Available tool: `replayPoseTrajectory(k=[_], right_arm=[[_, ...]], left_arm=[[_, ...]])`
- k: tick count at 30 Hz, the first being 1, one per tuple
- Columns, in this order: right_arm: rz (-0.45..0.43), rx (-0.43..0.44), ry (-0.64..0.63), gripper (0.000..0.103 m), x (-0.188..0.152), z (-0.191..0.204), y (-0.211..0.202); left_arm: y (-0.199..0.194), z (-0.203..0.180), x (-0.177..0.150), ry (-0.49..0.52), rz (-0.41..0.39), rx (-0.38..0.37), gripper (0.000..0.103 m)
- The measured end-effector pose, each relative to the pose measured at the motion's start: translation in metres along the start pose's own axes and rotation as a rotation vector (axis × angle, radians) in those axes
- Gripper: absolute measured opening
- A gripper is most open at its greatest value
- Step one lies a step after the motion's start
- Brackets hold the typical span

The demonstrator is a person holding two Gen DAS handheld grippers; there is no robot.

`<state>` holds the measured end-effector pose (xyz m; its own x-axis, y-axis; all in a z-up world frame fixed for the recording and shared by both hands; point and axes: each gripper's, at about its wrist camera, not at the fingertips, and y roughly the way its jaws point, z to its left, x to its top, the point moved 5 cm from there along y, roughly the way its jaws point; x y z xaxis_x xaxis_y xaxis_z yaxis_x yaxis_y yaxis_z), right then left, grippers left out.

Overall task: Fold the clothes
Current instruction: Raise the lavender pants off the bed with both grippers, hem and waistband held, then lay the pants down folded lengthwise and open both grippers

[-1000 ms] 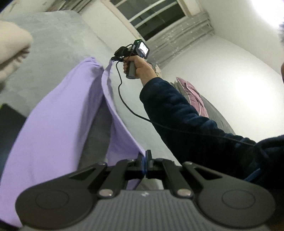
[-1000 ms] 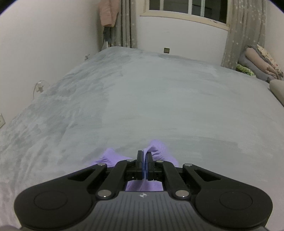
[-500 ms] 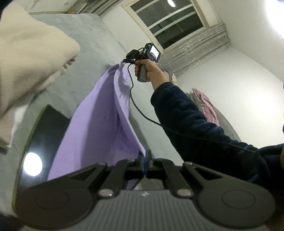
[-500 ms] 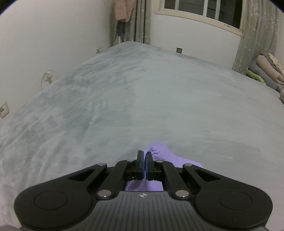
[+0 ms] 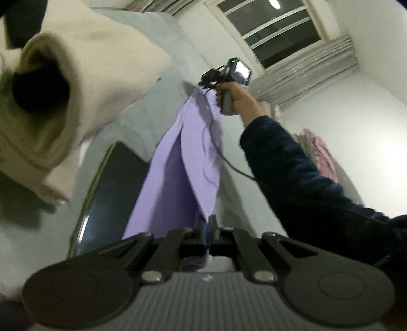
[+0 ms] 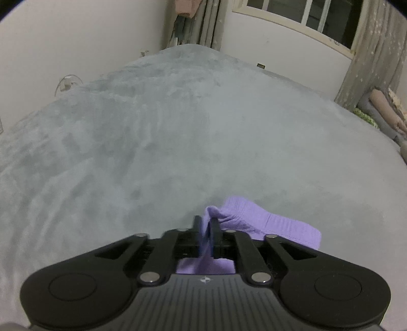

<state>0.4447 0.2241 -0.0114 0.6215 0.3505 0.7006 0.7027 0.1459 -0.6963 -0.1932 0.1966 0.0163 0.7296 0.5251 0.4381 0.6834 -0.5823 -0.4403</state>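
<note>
Two grippers, one purple garment (image 5: 175,165).
Left gripper (image 5: 208,224) and right gripper (image 6: 205,224) each pinch its cloth tight.

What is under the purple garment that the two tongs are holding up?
Under the purple garment lie the grey bed cover and part of a flat black panel. The garment hides the rest of that panel. Both the left tongs and the right tongs grip the cloth.

Bedroom with a grey bed and white walls

A wide bed (image 6: 178,132) in plush grey cover fills the room; a dark window (image 6: 305,17) with pale frame sits above it, beige curtains (image 6: 366,58) hang beside, and folded bedding (image 6: 381,109) lies stacked at the right.
</note>
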Motion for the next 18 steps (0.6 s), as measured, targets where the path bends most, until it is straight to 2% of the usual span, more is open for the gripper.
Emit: replayPoseTrajectory(k=[1,4,8,10,11,13,15,18], right_arm=[[-0.010,0.005,0.003,0.027,0.000,0.000,-0.003],[-0.038,0.021,0.011,0.047,0.000,-0.002,-0.013],[-0.075,0.087,0.041,0.054,-0.008,-0.008,-0.052],[-0.059,0.116,0.062,0.055,-0.023,-0.010,-0.077],[-0.045,0.129,0.079,0.055,-0.034,-0.011,-0.091],[-0.037,0.216,0.077,0.055,-0.064,-0.004,-0.134],[-0.056,0.322,0.016,0.055,-0.101,0.011,-0.186],[-0.093,0.495,-0.080,0.057,-0.174,0.036,-0.272]], left_arm=[[0.000,-0.001,-0.001,-0.004,0.002,0.002,0.000],[-0.009,0.000,0.003,-0.004,-0.006,0.017,0.000],[-0.009,0.001,0.009,-0.006,-0.001,0.037,0.000],[-0.007,-0.001,0.010,-0.002,0.009,0.040,0.000],[-0.006,-0.003,0.012,0.002,0.012,0.040,0.000],[-0.003,-0.006,0.015,-0.001,0.021,0.039,0.000],[-0.001,-0.008,0.019,0.001,0.029,0.039,0.001],[-0.001,-0.007,0.023,-0.001,0.031,0.054,0.001]])
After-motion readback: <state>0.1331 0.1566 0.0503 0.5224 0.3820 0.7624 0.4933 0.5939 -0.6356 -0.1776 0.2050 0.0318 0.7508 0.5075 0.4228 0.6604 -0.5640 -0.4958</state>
